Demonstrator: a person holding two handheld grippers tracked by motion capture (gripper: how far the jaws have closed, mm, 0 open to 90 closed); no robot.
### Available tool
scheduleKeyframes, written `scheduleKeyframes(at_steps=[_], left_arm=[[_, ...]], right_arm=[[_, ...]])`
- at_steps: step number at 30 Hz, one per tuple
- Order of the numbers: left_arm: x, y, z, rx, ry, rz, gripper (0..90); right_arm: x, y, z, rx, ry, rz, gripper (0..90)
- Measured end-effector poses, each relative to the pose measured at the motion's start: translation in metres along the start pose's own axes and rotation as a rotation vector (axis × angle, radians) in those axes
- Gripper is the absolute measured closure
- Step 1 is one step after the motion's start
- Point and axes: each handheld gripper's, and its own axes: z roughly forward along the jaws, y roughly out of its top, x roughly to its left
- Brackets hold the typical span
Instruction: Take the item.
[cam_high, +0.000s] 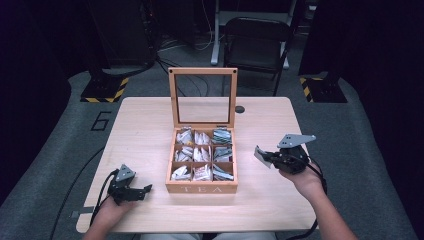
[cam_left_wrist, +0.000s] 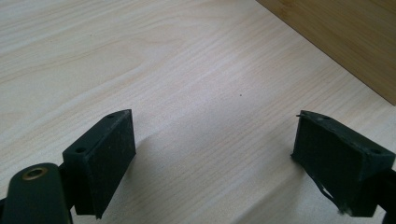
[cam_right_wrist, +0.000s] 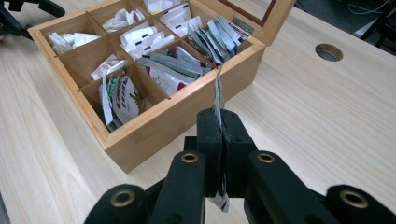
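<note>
A wooden tea box (cam_high: 202, 188) with its glass lid (cam_high: 202, 96) raised stands mid-table, its compartments full of tea bag packets (cam_high: 202, 153). To the right of the box, above the table, my right gripper (cam_high: 264, 157) is shut on one flat tea bag packet (cam_high: 260, 155). In the right gripper view that packet (cam_right_wrist: 218, 98) stands edge-on between the closed pads, with my right gripper (cam_right_wrist: 221, 122) pointing at the box (cam_right_wrist: 154, 126). My left gripper (cam_high: 142, 191) rests low on the table left of the box. Its jaws stand wide apart with nothing between them (cam_left_wrist: 212, 151).
The light wooden table (cam_high: 150, 125) has a round cable hole (cam_high: 240, 109) behind the box. A dark chair (cam_high: 256, 45) and stand bases with yellow-black tape (cam_high: 105, 90) lie beyond the far edge. Bare table lies either side of the box.
</note>
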Motion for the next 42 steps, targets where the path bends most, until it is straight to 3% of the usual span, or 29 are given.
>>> scheduleKeyframes(at_steps=[42], left_arm=[[0.0, 0.0, 0.0, 0.001, 0.001, 0.004, 12.7]], right_arm=[[-0.011, -0.061, 0.004, 0.043, -0.067, 0.085, 87.8]])
